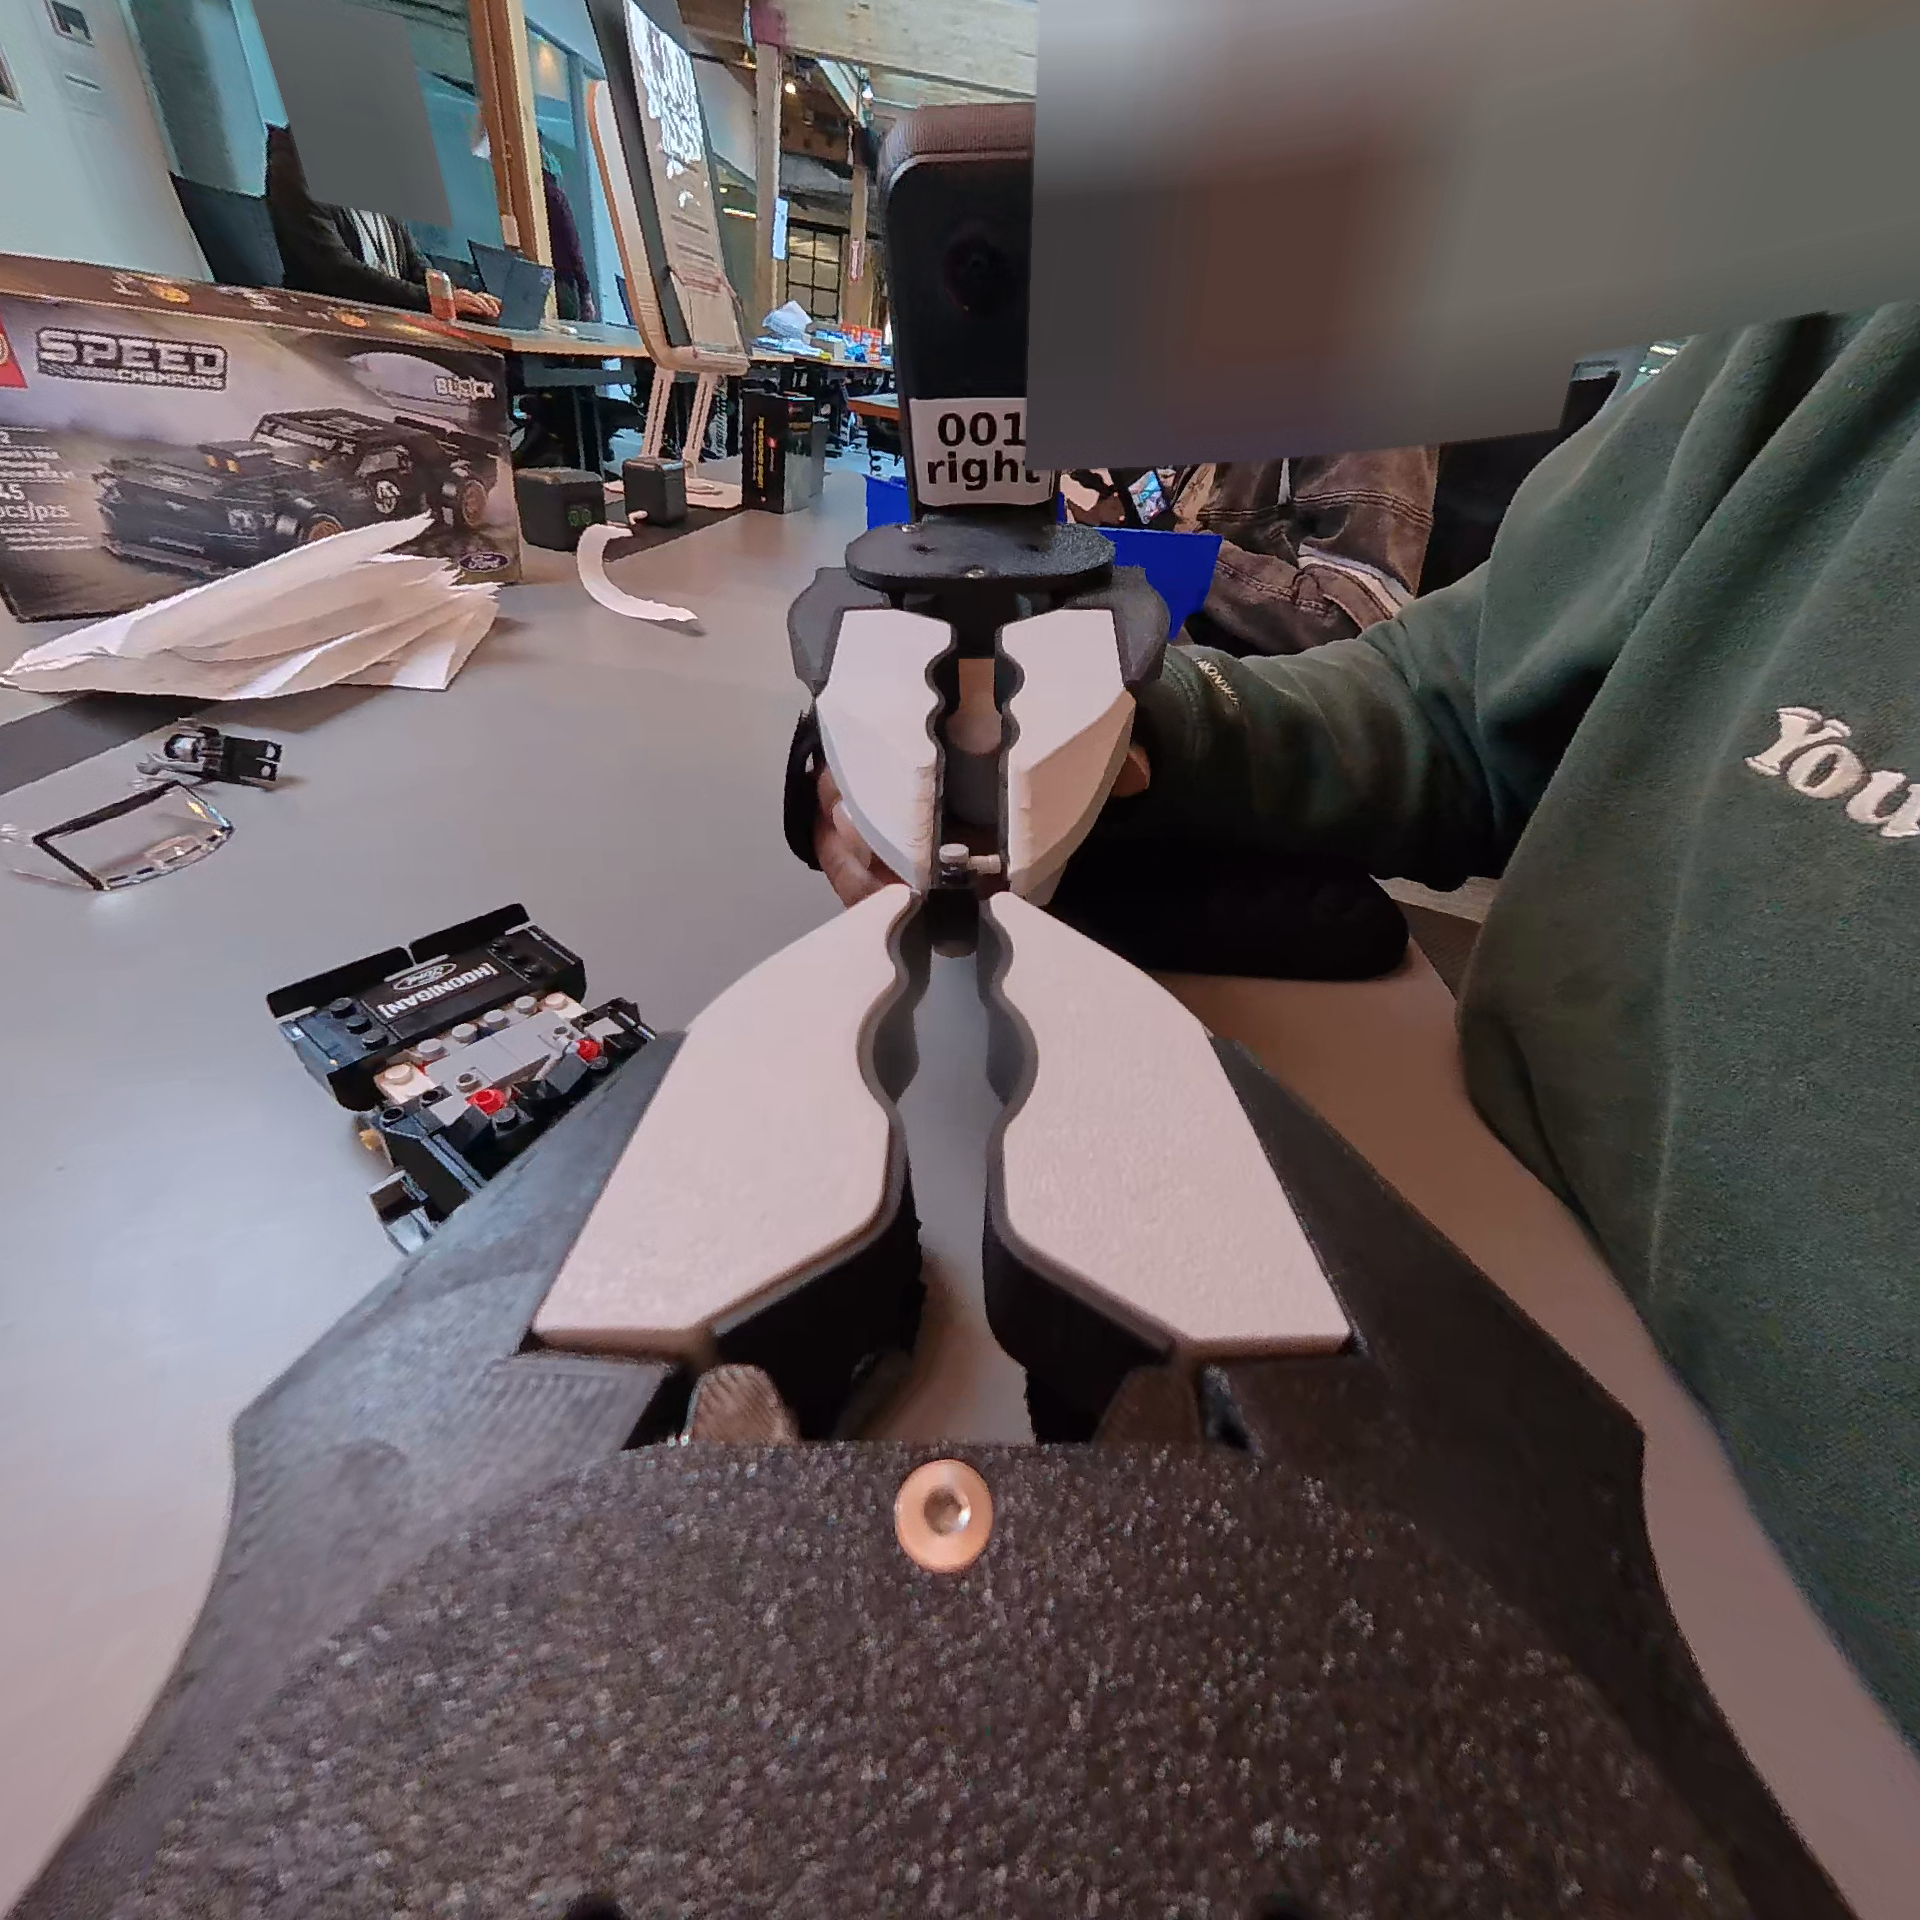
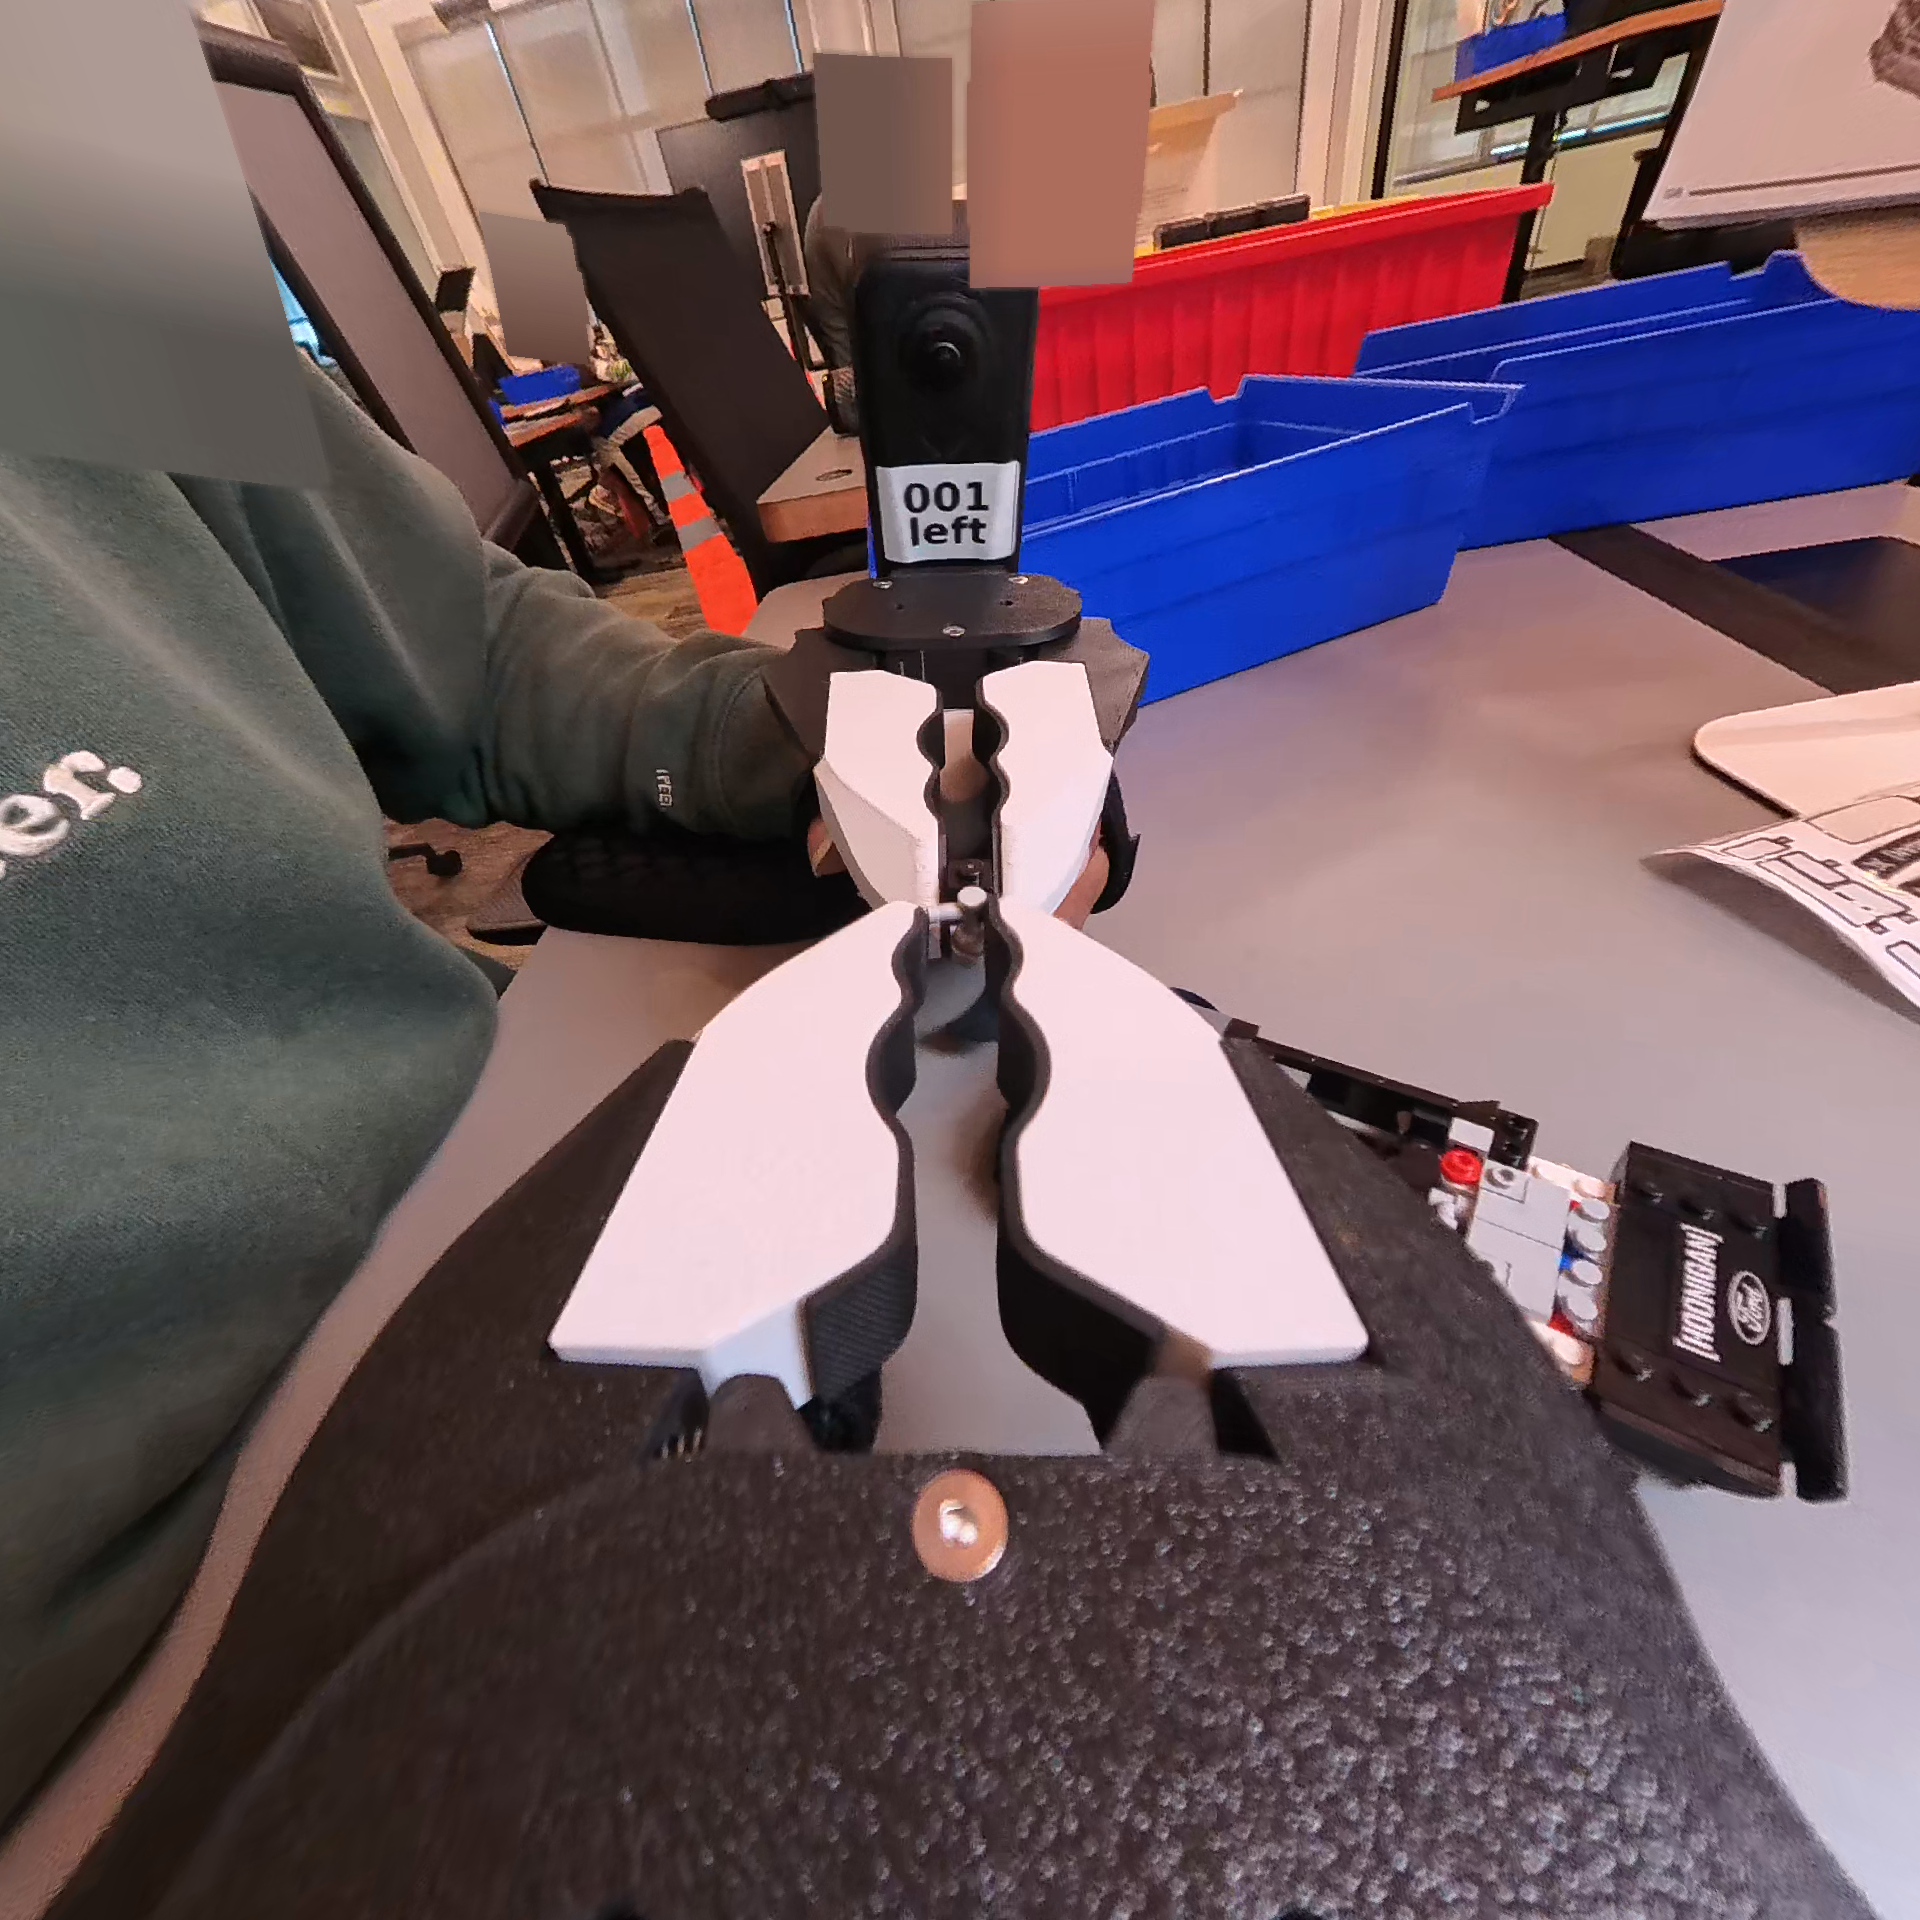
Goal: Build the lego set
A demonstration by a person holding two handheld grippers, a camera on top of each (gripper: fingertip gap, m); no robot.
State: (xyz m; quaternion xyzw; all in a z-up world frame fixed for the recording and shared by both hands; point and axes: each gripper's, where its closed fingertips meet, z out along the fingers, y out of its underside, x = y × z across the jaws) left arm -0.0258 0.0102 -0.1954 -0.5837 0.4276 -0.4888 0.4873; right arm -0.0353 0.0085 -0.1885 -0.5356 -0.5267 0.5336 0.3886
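Note:
My two grippers meet tip to tip above the grey table (image 1: 623, 831). My left gripper (image 1: 948, 920) is shut on a small dark piece (image 1: 951, 935). My right gripper (image 2: 956, 920) is shut on a small light grey pin piece (image 2: 951, 906), which also shows in the left wrist view (image 1: 968, 862). The two pieces touch at the fingertips. The partly built black car body (image 1: 457, 1049) lies on the table left of my left gripper. In the right wrist view the car body (image 2: 1621, 1278) is at the right.
The set's box (image 1: 260, 436) stands at the back left, with torn white paper bags (image 1: 281, 623) in front of it. A clear windscreen piece (image 1: 125, 842) and a small black assembly (image 1: 223, 753) lie nearby. Blue bins (image 2: 1247, 499), a red bin (image 2: 1278, 281) and an instruction booklet (image 2: 1818, 883) are to the right. Left and right tips are no more than a few centimetres apart.

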